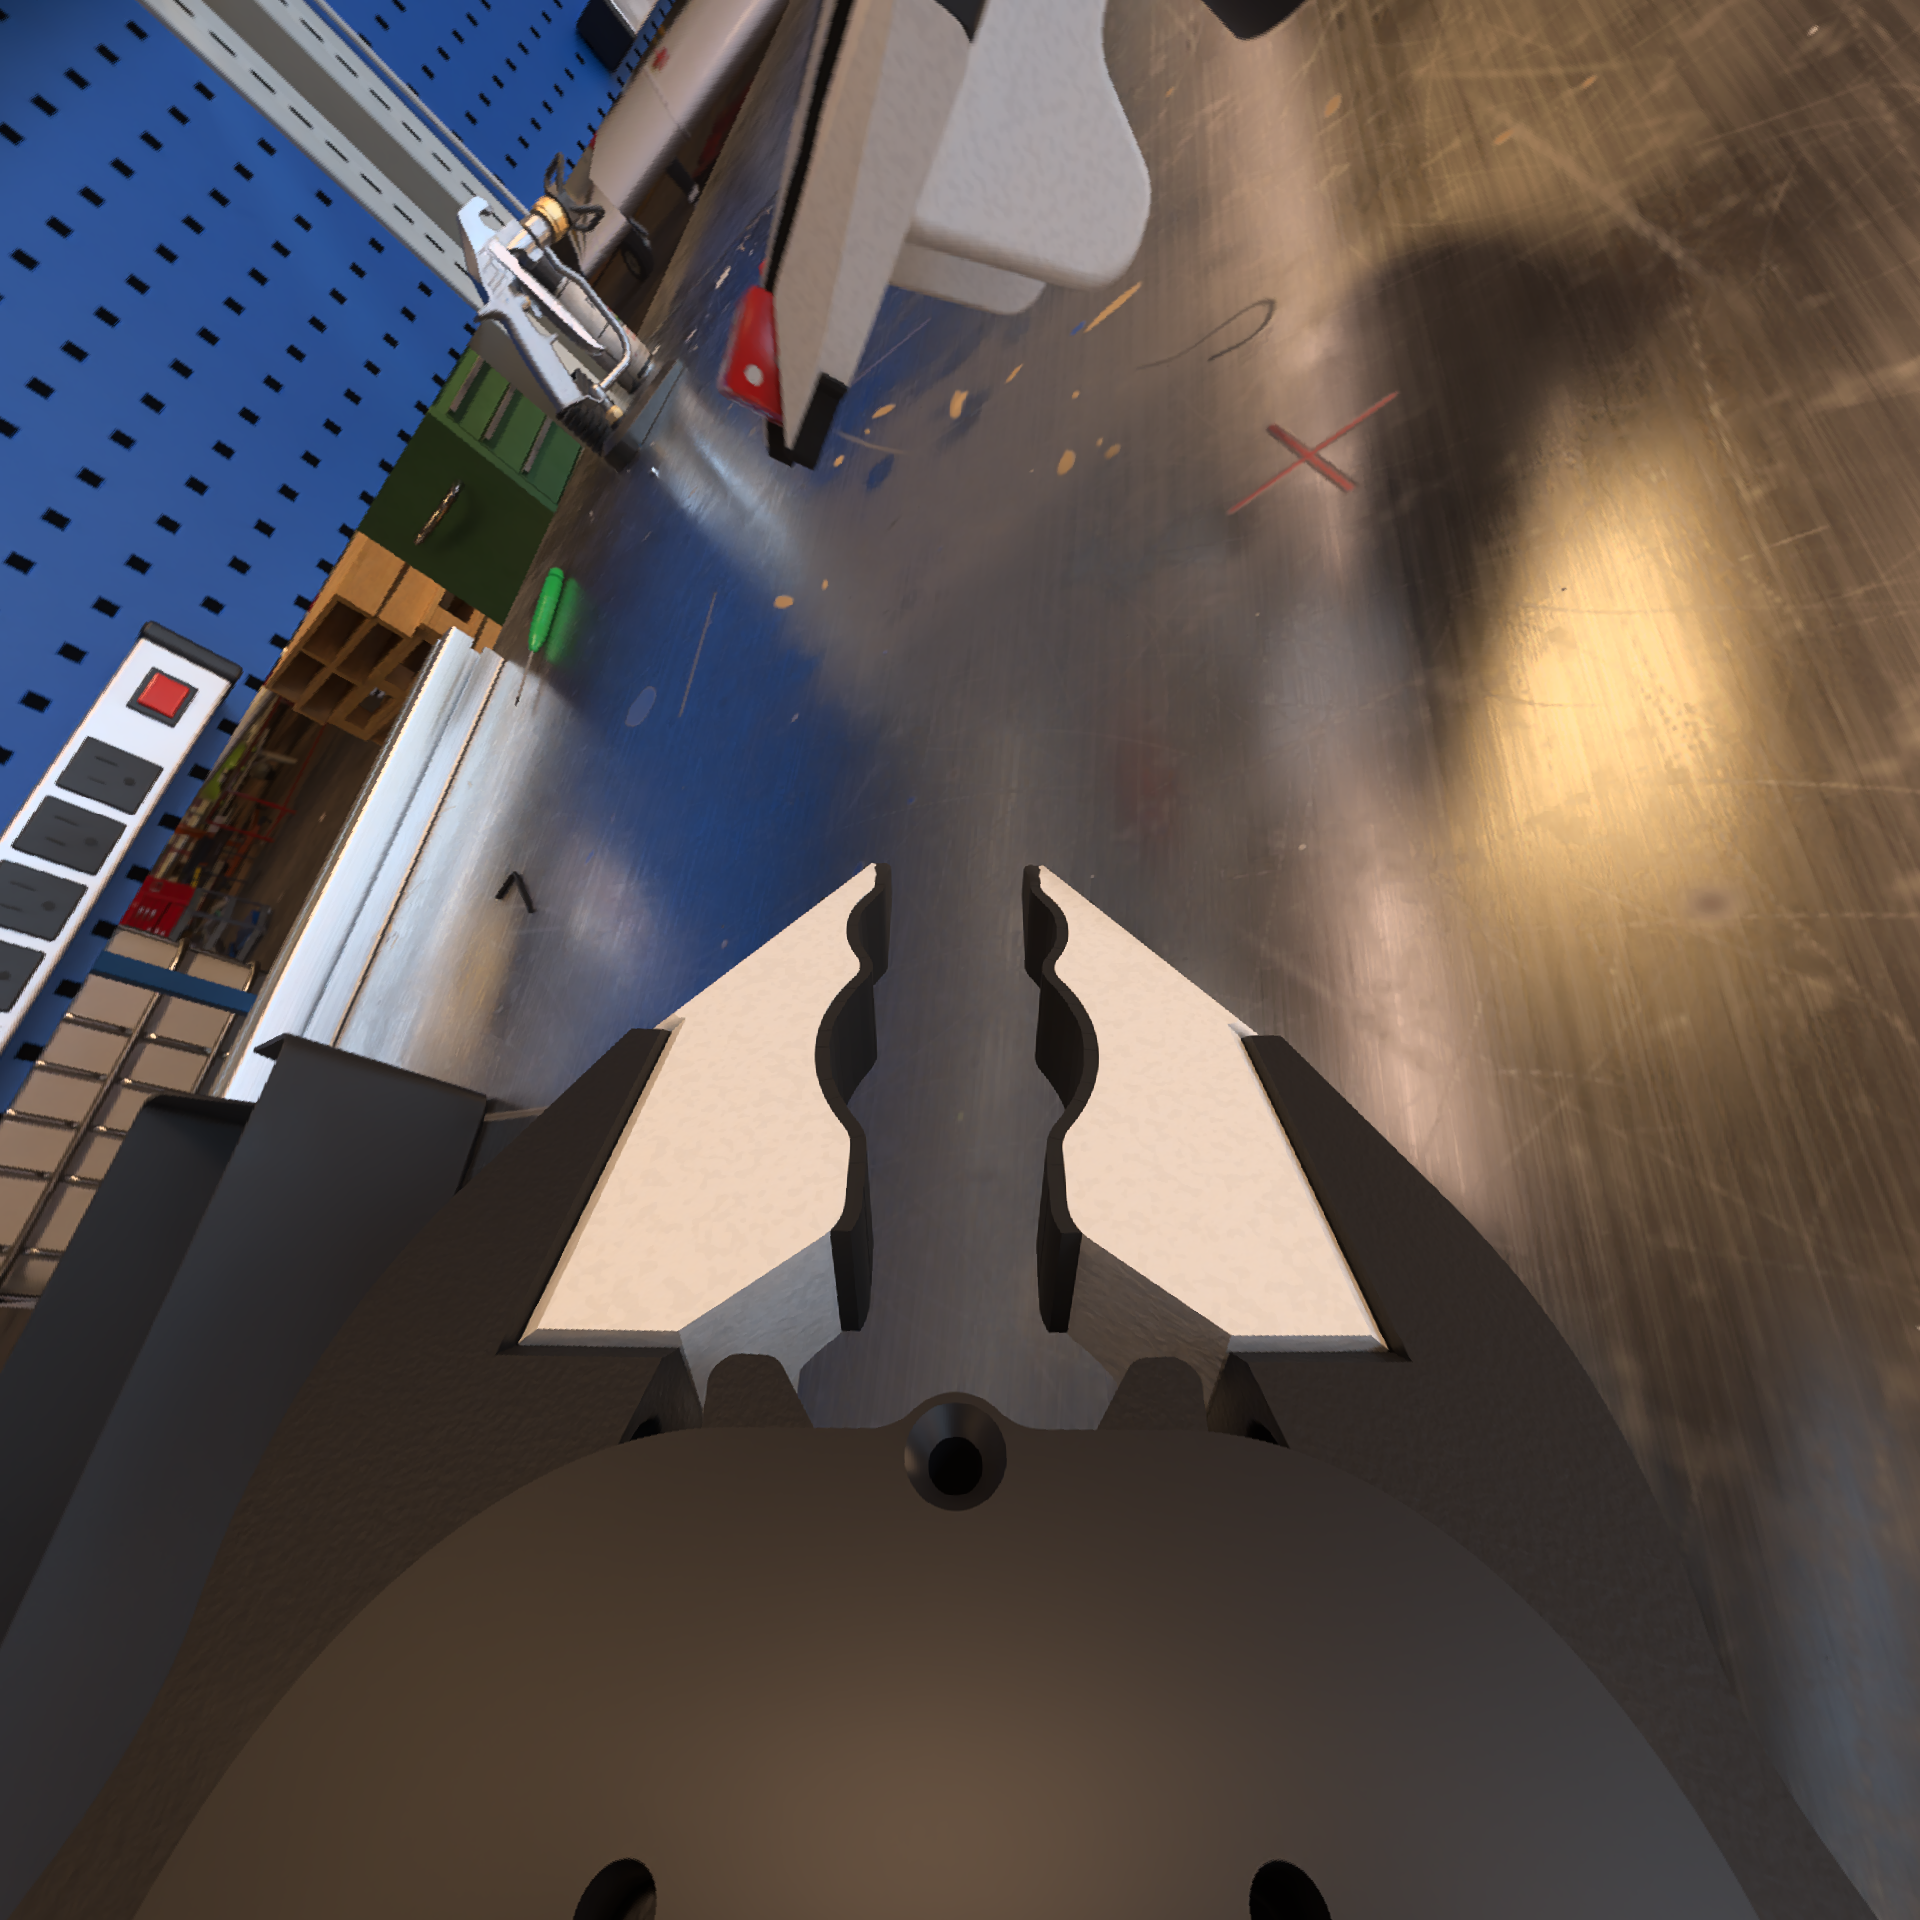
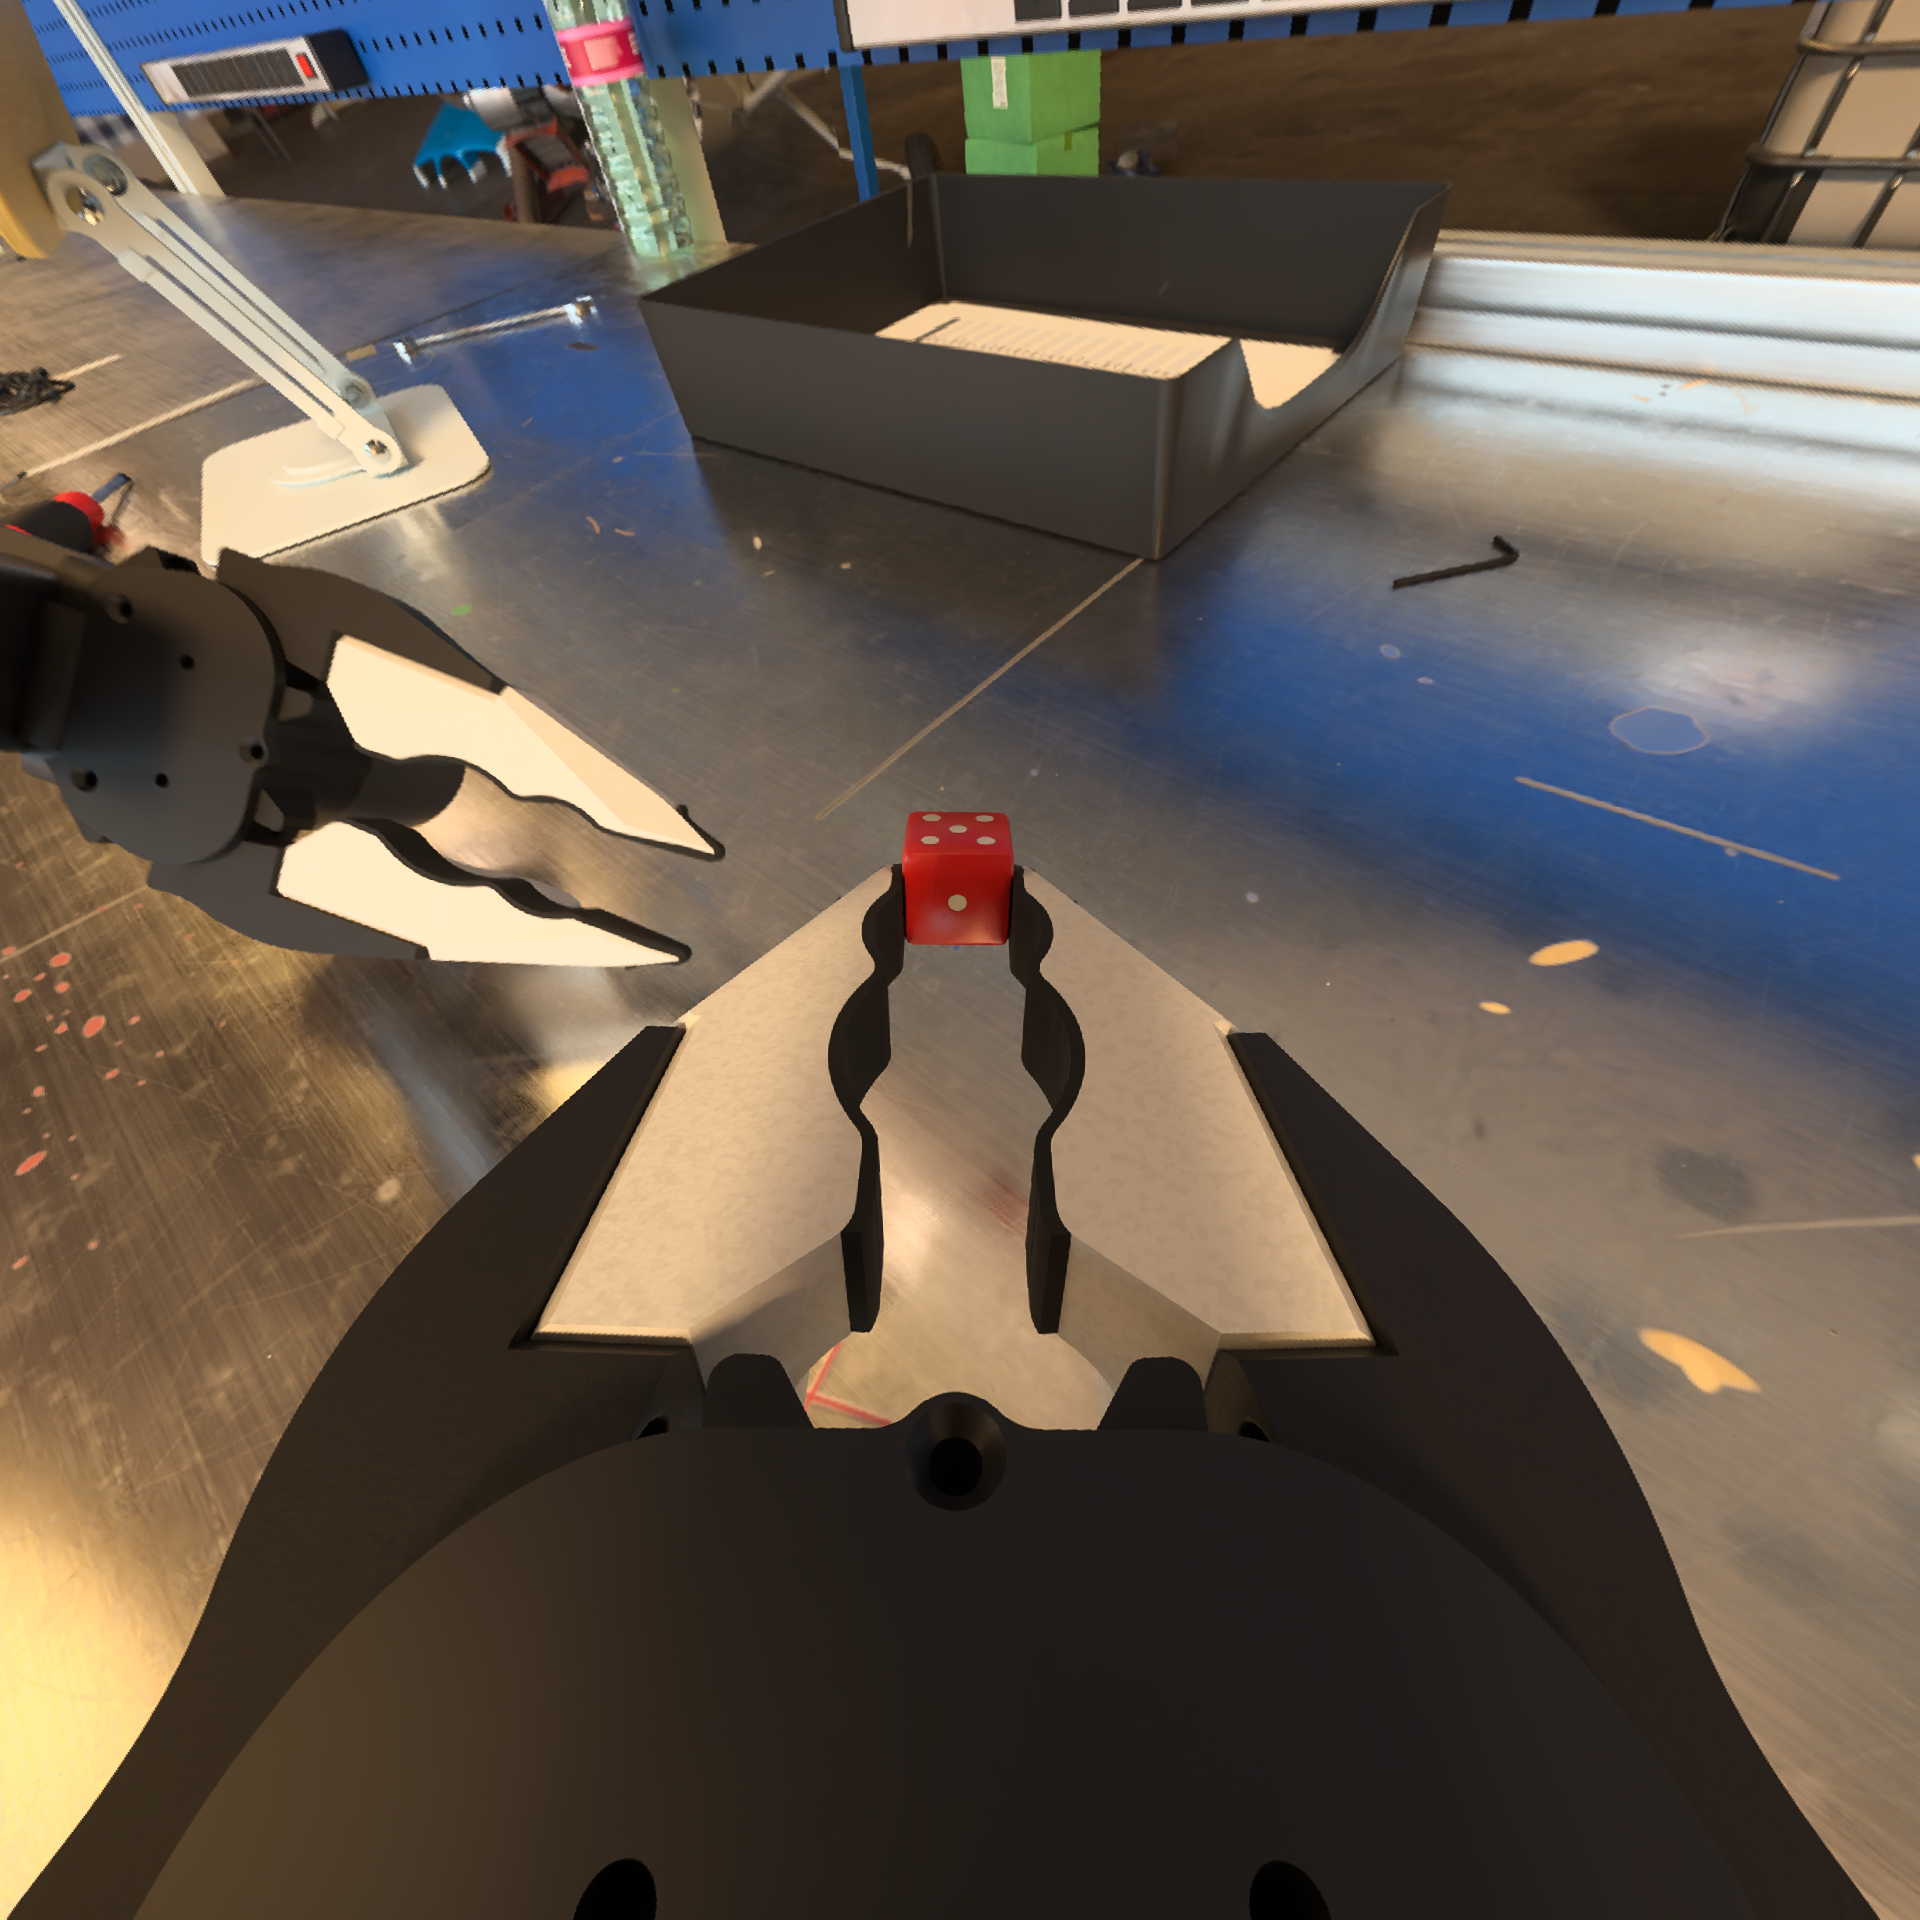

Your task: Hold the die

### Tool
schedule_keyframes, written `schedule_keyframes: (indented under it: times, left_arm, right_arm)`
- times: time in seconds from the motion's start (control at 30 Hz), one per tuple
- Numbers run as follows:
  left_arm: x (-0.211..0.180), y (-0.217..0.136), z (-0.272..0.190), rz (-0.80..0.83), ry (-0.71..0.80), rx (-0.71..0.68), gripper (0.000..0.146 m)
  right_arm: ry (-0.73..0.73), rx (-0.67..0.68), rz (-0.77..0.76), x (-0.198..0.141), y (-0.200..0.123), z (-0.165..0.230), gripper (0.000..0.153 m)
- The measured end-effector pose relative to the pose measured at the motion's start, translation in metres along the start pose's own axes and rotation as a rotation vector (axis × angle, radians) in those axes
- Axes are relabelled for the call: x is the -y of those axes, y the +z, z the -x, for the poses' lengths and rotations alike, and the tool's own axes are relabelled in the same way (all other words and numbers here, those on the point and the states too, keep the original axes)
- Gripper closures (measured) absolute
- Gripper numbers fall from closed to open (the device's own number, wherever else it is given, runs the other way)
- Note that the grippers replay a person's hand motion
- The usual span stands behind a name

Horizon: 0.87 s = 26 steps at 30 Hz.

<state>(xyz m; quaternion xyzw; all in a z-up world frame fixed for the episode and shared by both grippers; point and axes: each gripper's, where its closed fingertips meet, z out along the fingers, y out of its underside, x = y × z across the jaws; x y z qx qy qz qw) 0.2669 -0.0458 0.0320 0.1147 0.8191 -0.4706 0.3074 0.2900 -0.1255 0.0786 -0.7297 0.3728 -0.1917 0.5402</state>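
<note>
A small red die with white pips [image 2: 956, 883] sits clamped between the fingertips of my right gripper [image 2: 956, 881], just over the scratched metal table [image 2: 1351, 935]. The right gripper is shut on it. In the left wrist view the die [image 1: 753, 353] shows as a red patch beside the right gripper's white fingers [image 1: 831, 260], far ahead. My left gripper [image 1: 956, 883] is open and empty. In the right wrist view it [image 2: 701, 902] hovers to the left of the die, jaws apart and pointing toward it, a short gap away.
A dark open tray [image 2: 935, 416] holding white sheets stands behind the die. A white stand base [image 2: 343, 457] is at the back left, and a black hex key [image 2: 1455, 566] lies to the right. A green-handled screwdriver [image 1: 545, 613] lies near the blue pegboard [image 1: 156, 312].
</note>
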Motion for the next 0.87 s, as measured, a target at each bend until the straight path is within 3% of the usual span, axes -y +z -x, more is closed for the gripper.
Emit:
schedule_keyframes:
  times: [0.57,0.87]
  left_arm:
    - [0.0,0.0,-0.004,0.005,-0.019,-0.026,0.123]
    - [0.017,0.007,0.004,-0.019,0.022,-0.028,0.124]
  right_arm:
    - [0.08,-0.004,-0.005,0.0,-0.002,-0.012,0.134]
    - [0.153,0.075,-0.008,-0.003,-0.009,-0.012,0.134]
